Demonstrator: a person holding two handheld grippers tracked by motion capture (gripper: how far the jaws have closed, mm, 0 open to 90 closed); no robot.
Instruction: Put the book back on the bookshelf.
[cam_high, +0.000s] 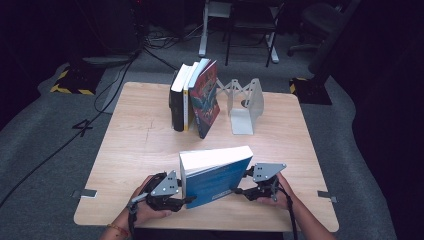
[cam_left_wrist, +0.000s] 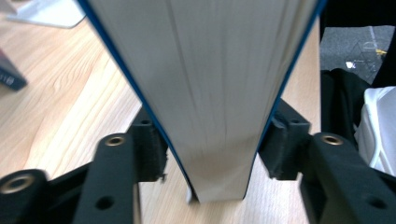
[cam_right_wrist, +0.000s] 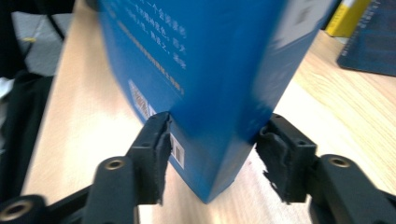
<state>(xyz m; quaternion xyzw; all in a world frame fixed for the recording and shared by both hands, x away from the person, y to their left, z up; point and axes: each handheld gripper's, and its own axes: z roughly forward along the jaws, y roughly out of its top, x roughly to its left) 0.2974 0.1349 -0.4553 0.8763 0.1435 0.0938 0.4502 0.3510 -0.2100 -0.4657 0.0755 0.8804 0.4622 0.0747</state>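
A thick blue book (cam_high: 215, 175) stands on its edge near the front of the wooden table (cam_high: 140, 150), page block facing up and left. My left gripper (cam_high: 187, 200) holds its left end; in the left gripper view the pale pages (cam_left_wrist: 210, 93) run between the jaws and both pads (cam_left_wrist: 152, 144) press the blue covers. My right gripper (cam_high: 241, 190) is at the right end. In the right gripper view the back cover with a barcode (cam_right_wrist: 196, 70) sits between the jaws, both pads (cam_right_wrist: 161, 144) against it.
A row of upright books (cam_high: 195, 97) leans at the table's far middle, with a white folding bookend (cam_high: 245, 107) to its right. Chair and desk legs stand on the grey floor beyond. A yellow book (cam_right_wrist: 348, 18) and a dark one (cam_right_wrist: 369, 46) lie ahead of the right gripper.
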